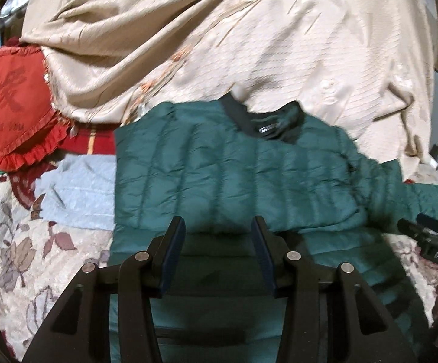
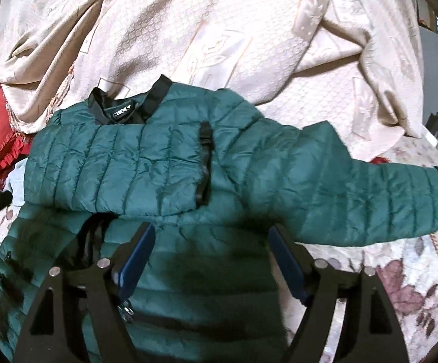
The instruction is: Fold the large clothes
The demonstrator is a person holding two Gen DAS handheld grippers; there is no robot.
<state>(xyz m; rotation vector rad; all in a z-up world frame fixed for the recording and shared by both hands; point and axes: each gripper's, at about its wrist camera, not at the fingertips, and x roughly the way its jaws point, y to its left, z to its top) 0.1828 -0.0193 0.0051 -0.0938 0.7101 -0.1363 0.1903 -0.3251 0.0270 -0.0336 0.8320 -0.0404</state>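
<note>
Both the left gripper (image 1: 219, 227) and right gripper (image 2: 211, 236) hover open and empty just above the green puffer jacket (image 2: 164, 163), one sleeve folded across; the outstretched sleeve (image 2: 370, 187), right of the right gripper, probably needs grasping next.

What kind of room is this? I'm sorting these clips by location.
Probably a bedroom at home: the green puffer jacket lies on a floral bedspread, with a crumpled cream quilt behind it and a red frilled cushion at the side.
</note>
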